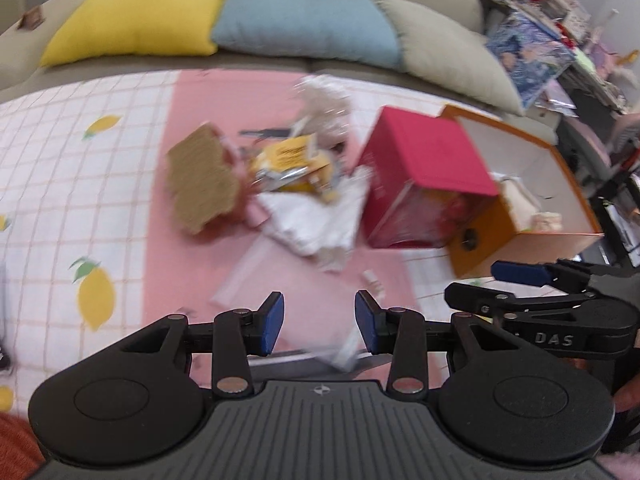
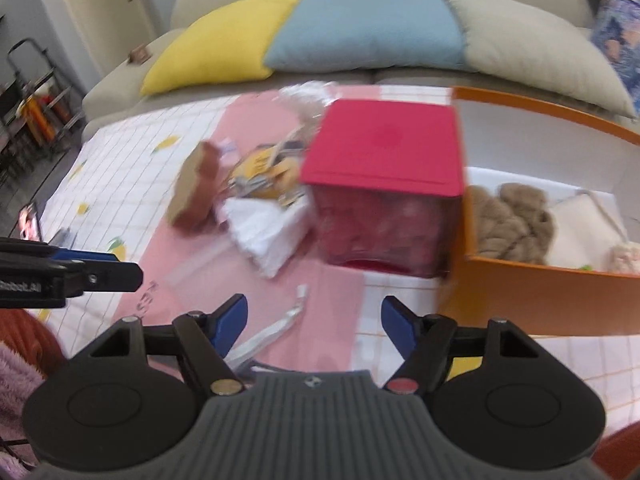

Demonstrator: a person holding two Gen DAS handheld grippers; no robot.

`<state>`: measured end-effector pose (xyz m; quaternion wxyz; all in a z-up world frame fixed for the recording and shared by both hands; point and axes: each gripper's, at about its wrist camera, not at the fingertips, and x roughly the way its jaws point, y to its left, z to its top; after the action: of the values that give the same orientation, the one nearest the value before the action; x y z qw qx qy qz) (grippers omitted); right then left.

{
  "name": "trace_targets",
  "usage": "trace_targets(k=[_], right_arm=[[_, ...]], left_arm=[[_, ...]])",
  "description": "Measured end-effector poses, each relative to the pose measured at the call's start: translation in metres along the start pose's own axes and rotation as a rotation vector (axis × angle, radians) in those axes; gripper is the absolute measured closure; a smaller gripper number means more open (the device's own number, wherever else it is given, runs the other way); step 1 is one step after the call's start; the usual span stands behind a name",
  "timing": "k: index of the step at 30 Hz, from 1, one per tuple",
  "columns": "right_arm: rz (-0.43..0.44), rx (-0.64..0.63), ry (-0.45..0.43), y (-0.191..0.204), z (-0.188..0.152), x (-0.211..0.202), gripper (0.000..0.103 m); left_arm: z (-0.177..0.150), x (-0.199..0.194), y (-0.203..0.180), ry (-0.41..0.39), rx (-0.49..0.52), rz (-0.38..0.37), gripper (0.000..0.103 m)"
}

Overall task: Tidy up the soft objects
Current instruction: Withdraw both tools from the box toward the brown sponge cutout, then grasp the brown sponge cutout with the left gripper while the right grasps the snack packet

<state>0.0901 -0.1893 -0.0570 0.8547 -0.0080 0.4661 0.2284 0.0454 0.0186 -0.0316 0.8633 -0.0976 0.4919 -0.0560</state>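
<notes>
Meanwhile, on the table: two handheld grippers hang over a jumble of soft goods spread on a pink and lemon-print cloth (image 1: 60, 168), a sofa with yellow, blue and beige cushions behind.

Left gripper (image 1: 319, 322): jaws part-way apart, nothing between the blue pads; a strip of clear plastic lies on the cloth below them.

Right gripper (image 2: 313, 322): jaws spread wide and empty, a pale ribbon (image 2: 280, 320) on the cloth beneath; in the left view it shows just beside the left gripper.

Loose pile: a tan and reddish knitted piece (image 1: 202, 184), a yellow crinkly packet (image 1: 292, 168) and white folded fabric (image 1: 316, 220) lie touching one another at mid-cloth, blurred.

Red-lidded box (image 2: 384, 152): stands between the pile and the orange box, its see-through walls showing red contents too blurred to name.

Orange box (image 2: 540, 292): open, already holding a beige yarn skein (image 2: 508, 220) and a cream pouch (image 2: 576, 228).

Handling, as judged: the fabric and knit look light and limp and should sag from any pinch; a raised fold or bunched edge offers the surest hold, a flat layer may slip.

Packet: likely slick and crushable; its crimped edge is the safer grip.
</notes>
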Motion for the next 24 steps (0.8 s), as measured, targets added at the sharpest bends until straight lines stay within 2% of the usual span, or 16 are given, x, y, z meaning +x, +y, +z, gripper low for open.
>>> trace_targets(k=[4, 8, 14, 19, 24], right_arm=[[0.008, -0.057, 0.018, 0.021, 0.006, 0.013, 0.028], [0.034, -0.131, 0.004, 0.045, 0.018, 0.021, 0.029], [0.031, -0.355, -0.052, 0.078, 0.048, 0.036, 0.033], [-0.027, -0.490, -0.041, 0.078, 0.081, 0.063, 0.041], [-0.061, -0.567, -0.021, 0.065, 0.108, 0.084, 0.041]], left_arm=[[-0.005, -0.001, 0.020, -0.004, -0.032, 0.019, 0.056], [0.006, -0.001, 0.036, -0.043, -0.071, 0.024, 0.042], [0.036, 0.006, 0.053, -0.078, -0.065, 0.057, 0.036], [0.063, 0.029, 0.062, -0.063, -0.047, 0.081, 0.034], [0.081, 0.064, 0.072, -0.011, -0.091, 0.088, 0.030]])
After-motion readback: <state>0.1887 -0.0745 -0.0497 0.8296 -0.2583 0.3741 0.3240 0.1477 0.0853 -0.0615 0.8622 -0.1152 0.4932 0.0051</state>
